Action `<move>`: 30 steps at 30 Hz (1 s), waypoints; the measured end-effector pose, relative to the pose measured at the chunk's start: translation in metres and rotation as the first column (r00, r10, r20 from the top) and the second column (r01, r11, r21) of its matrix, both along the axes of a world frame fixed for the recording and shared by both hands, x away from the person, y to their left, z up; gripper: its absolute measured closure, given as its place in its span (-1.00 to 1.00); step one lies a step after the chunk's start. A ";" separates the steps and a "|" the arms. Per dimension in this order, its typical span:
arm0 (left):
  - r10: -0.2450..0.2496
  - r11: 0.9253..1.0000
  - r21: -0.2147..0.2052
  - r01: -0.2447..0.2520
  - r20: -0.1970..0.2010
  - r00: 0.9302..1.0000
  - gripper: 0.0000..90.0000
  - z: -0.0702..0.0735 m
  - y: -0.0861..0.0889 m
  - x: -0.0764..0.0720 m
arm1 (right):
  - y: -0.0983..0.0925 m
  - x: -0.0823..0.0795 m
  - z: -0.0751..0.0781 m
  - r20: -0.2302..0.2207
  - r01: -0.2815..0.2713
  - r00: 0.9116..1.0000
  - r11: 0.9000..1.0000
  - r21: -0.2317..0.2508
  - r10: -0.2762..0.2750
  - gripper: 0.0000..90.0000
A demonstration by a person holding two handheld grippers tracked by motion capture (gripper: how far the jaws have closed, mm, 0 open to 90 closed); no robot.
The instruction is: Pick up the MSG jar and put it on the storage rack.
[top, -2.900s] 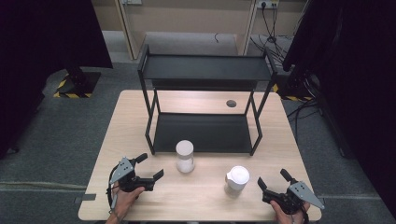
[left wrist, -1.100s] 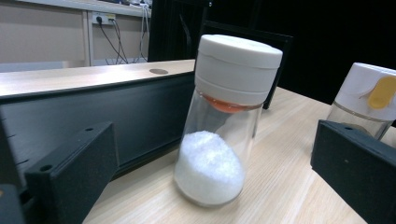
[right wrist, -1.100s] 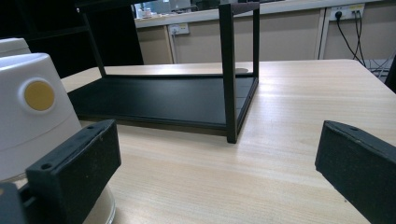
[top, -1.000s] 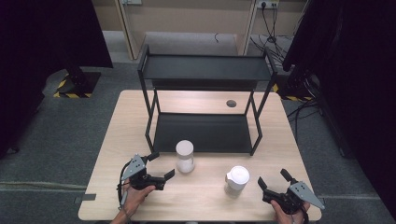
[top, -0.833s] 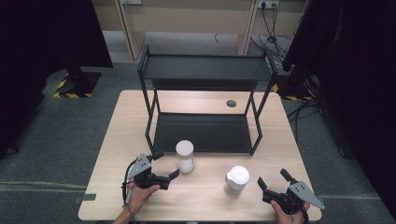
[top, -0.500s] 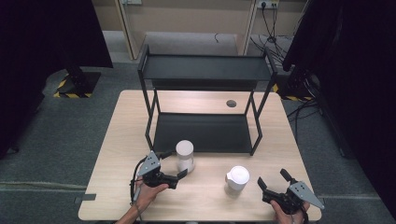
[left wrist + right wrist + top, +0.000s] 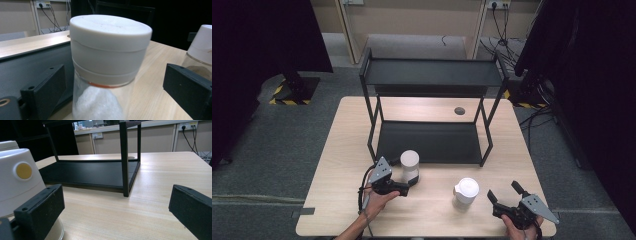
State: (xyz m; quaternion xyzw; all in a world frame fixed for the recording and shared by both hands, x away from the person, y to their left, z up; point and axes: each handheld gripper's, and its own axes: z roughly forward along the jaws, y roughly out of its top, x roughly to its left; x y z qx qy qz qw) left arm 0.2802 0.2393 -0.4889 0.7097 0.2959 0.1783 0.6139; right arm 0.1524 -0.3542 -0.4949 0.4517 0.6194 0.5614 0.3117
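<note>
Early stage: left hand-held gripper (image 7: 408, 183) has its jaws around the white-lidded jar (image 7: 409, 165), just closing, not clamped; jar stands on the surface (image 7: 337, 150) before the black rack (image 7: 432, 75); right hand-held gripper (image 7: 507, 195) released, idle.

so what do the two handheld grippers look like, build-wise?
Both match: the left gripper and right gripper have black bodies, each topped by a grey three-cornered plate. Each carries two blocky matte-black fingers with small screw holes in their faces. A thin black cable trails from the left gripper along the forearm. No sleeves are visible on the forearms in the high view.
</note>
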 end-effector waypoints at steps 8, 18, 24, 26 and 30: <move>0.002 1.000 0.022 -0.002 -0.008 1.000 -0.69 0.002 -0.005 0.008 | 0.000 0.000 0.000 -0.001 -0.003 1.000 1.000 0.001 0.003 -0.99; 0.008 0.999 0.041 -0.008 -0.008 1.000 -0.31 0.004 -0.007 0.012 | -0.001 0.001 0.000 0.000 -0.007 1.000 1.000 0.002 0.007 -0.99; 0.012 0.998 0.057 -0.014 0.025 1.000 -0.24 0.003 -0.009 0.009 | -0.001 0.001 0.000 -0.003 -0.008 1.000 1.000 0.003 0.008 -0.99; 0.016 0.998 0.063 -0.018 0.037 0.999 -0.23 0.003 -0.010 0.007 | -0.001 0.001 0.000 -0.002 -0.009 1.000 1.000 0.003 0.009 -0.99; 0.020 0.997 0.069 -0.023 0.047 0.999 -0.23 0.003 -0.011 0.006 | -0.001 0.001 0.000 -0.002 -0.011 1.000 1.000 0.003 0.011 -0.99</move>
